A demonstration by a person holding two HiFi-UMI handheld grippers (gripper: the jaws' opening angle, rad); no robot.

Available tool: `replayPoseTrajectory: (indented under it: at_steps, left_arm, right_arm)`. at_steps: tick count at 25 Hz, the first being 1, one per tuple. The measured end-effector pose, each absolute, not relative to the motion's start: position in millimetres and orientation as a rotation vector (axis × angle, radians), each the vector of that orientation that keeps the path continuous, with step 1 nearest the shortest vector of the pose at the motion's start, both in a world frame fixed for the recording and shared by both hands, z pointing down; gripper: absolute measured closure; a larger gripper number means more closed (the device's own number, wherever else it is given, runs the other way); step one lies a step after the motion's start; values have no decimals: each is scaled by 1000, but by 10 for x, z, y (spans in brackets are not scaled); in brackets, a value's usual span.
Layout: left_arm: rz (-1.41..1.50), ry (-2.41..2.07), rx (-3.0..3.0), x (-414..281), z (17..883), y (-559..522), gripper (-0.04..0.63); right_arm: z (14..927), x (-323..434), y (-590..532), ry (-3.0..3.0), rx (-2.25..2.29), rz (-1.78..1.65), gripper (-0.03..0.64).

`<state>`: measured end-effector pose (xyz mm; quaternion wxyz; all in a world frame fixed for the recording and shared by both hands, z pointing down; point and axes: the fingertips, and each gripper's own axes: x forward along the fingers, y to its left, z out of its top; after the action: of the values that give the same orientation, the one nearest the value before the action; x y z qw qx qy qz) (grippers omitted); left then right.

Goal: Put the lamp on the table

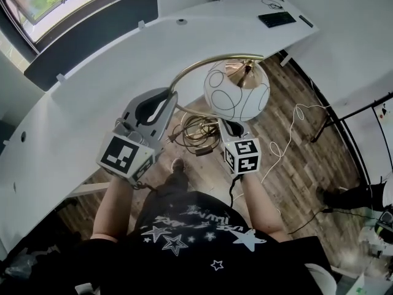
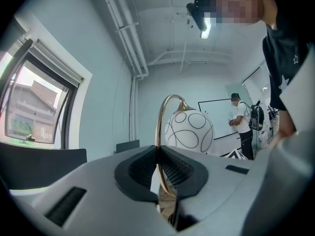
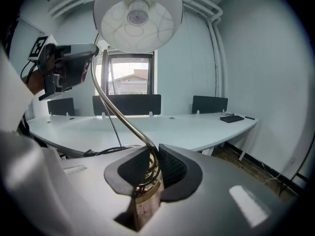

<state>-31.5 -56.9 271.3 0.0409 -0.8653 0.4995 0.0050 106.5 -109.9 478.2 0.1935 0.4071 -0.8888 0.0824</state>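
Note:
The lamp has a white globe shade point(image 1: 236, 91) with black circle lines and a curved brass arm point(image 1: 202, 66). It is held in the air above the wooden floor, short of the white table point(image 1: 123, 72). My left gripper point(image 1: 164, 106) is shut on the brass arm point(image 2: 159, 132); the globe point(image 2: 189, 131) hangs just beyond it. My right gripper point(image 1: 230, 126) sits under the globe, shut on the lamp's brass lower stem point(image 3: 147, 173). From there the shade point(image 3: 138, 16) shows overhead, with the left gripper point(image 3: 66, 68) on the arm at upper left.
The long curved white table point(image 3: 162, 129) carries a black keyboard point(image 1: 277, 19) at its far right end. Dark divider panels point(image 1: 92, 32) line its back edge. Tangled cables point(image 1: 196, 134) lie on the floor below the lamp. A person point(image 2: 242, 124) stands by a whiteboard.

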Motion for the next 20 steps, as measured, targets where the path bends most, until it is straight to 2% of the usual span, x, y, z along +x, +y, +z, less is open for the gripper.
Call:
replayPoseTrajectory:
  at_steps: [20]
  left_arm:
    - [72, 1421, -2690, -792, 2495, -2125, 563]
  right_arm:
    - [4581, 589, -2606, -2448, 1194, 229, 566]
